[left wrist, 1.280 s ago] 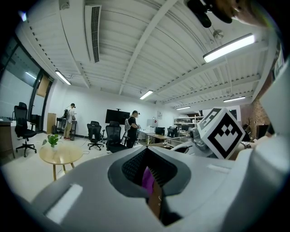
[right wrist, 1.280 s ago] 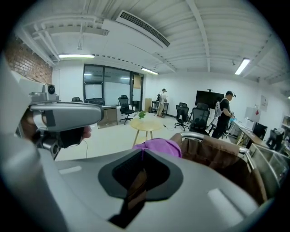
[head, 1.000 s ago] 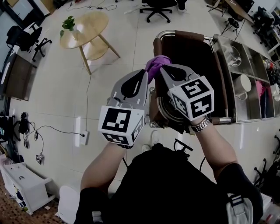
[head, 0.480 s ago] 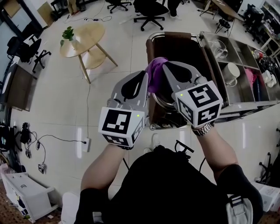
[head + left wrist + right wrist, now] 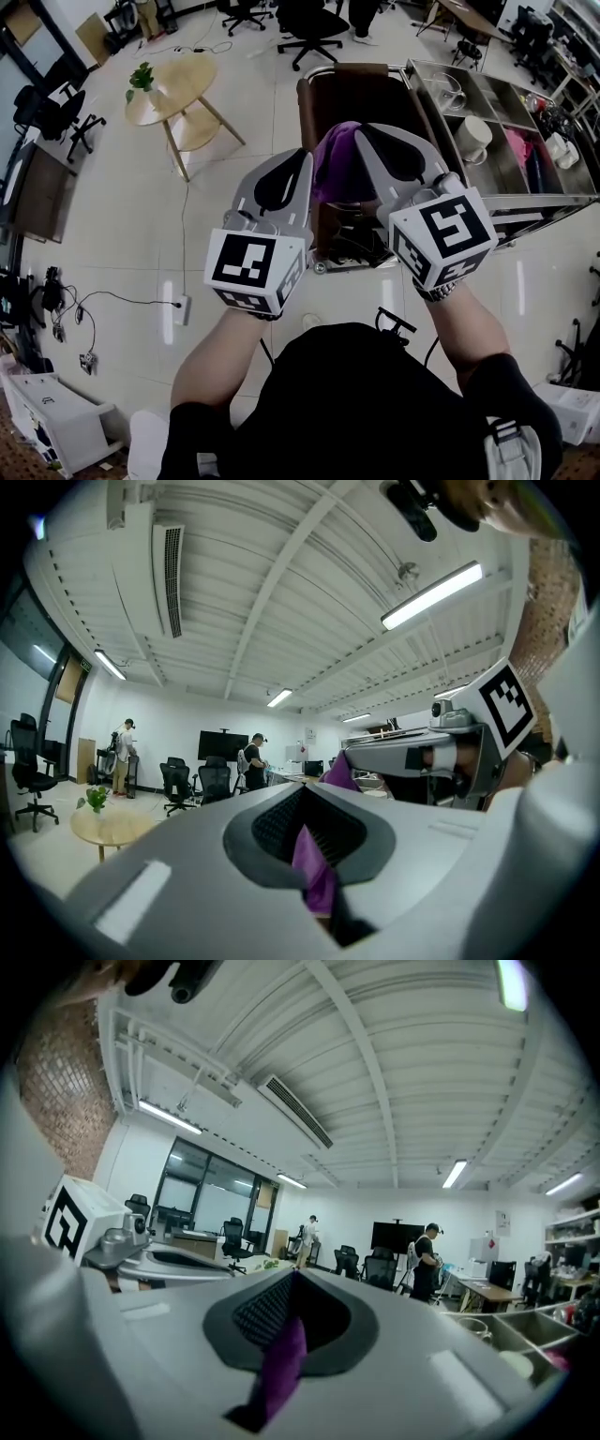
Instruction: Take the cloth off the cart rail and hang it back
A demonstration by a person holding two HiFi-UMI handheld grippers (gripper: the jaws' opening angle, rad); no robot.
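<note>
Grey left gripper (image 5: 302,159) and grey right gripper (image 5: 364,136) are each clamped on the purple fabric cloth (image 5: 337,169), which hangs between the 2, apparently clear of the steel cart's brown padded rail (image 5: 361,69), so the next move is probably draping it back over that rail.

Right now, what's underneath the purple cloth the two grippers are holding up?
The purple cloth, pinched by the left gripper and the right gripper, hangs above the cart's brown bag. The cloth and grippers hide the middle of the bag and most of its near edge.
</note>
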